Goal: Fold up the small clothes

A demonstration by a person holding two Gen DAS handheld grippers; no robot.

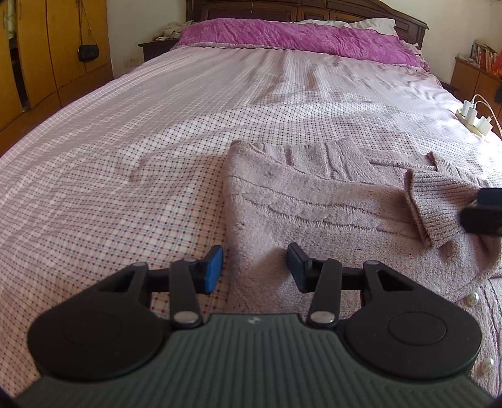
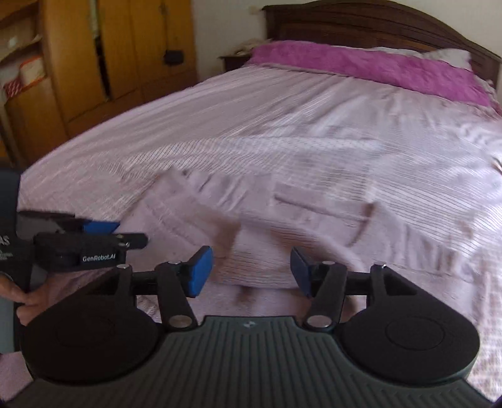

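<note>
A pink sweater (image 1: 313,201) is laid near the bed's (image 1: 157,125) front edge, with lots of bare checked sheet seen to its left and beyond. A power strip (image 1: 473,117) is seen at the bed's right edge. Both the left hand-held gripper (image 1: 254,266) and the right hand-held gripper (image 2: 251,271) are held wide apart, with nothing gripped. "GenRobot.AI" can be read on the left one.

Left wrist view: low over the bed (image 1: 157,125), looks along its fingers toward the headboard (image 1: 313,12); sweater (image 1: 313,204) close ahead, right of centre.
Right wrist view: slightly higher, same heading, blurred; wardrobe (image 2: 94,62) far left.
Shared: sweater, purple quilt (image 2: 360,69), headboard.
Cross-sight: left gripper (image 2: 106,232) shows at left edge of right view.
</note>
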